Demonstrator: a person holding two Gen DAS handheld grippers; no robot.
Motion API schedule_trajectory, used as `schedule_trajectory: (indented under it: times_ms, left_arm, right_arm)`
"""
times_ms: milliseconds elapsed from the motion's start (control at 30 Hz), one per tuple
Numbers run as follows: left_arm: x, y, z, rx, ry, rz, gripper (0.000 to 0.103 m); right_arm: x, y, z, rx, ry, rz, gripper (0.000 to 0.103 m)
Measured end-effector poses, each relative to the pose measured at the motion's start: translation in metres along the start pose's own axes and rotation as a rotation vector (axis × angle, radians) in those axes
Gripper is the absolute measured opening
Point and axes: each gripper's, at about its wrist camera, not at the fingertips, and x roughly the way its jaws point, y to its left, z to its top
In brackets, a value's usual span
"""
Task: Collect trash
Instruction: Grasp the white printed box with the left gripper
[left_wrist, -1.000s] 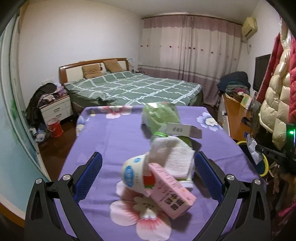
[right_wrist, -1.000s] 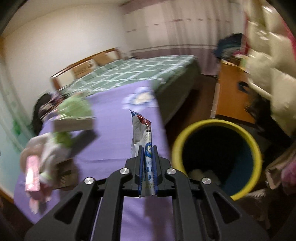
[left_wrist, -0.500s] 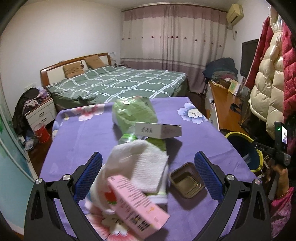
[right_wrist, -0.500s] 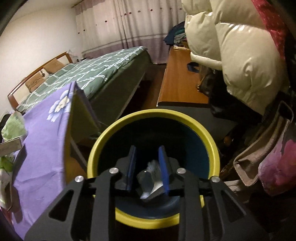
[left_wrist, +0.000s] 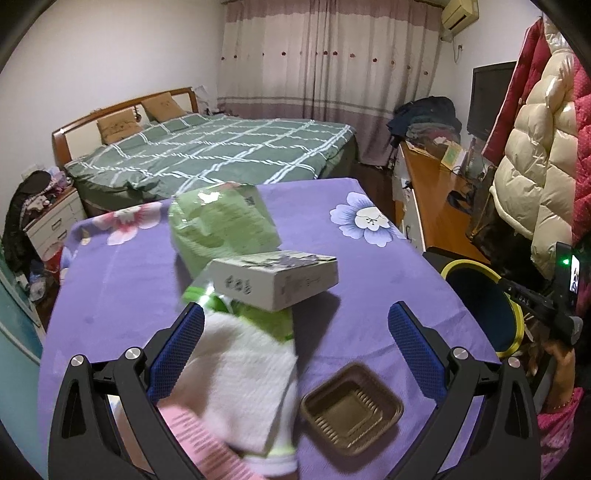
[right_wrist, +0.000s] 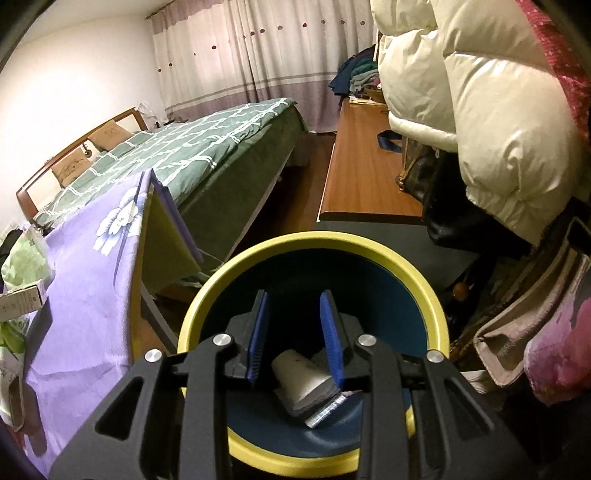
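Observation:
A pile of trash lies on the purple flowered tablecloth (left_wrist: 118, 280): a green bag (left_wrist: 221, 225), a grey box (left_wrist: 275, 282) on top of it, a white cloth (left_wrist: 243, 373), a pink carton (left_wrist: 207, 443) and a brown plastic tray (left_wrist: 351, 408). My left gripper (left_wrist: 295, 312) hangs open over the pile, its left finger against the cloth's edge. My right gripper (right_wrist: 293, 299) is over the yellow-rimmed bin (right_wrist: 314, 240), its jaws opening with nothing between them. A white cup (right_wrist: 299, 376) and a silver wrapper (right_wrist: 328, 410) lie on the bin's bottom.
The bin (left_wrist: 461, 264) stands on the floor off the table's right edge, next to a wooden bench (right_wrist: 362, 173). Puffy coats (right_wrist: 480, 110) hang above it on the right. A green-checked bed (left_wrist: 221, 155) stands beyond the table.
My right gripper swung from the table to above the bin, opened and let the wrapper drop in. My left gripper shifted across the pile; the brown tray came into view.

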Motion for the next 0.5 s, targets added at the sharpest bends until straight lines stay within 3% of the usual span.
schedule_trajectory:
  times_ms: [233, 500]
  left_arm:
    - [0.032, -0.011, 0.016, 0.01, 0.04, 0.004, 0.098]
    - [0.065, -0.04, 0.016, 0.02, 0.126, -0.131, 0.098]
  right_arm:
    - [0.008, -0.001, 0.004, 0.009, 0.01, 0.018, 0.028]
    - [0.009, -0.013, 0.005, 0.028, 0.007, 0.029, 0.029]
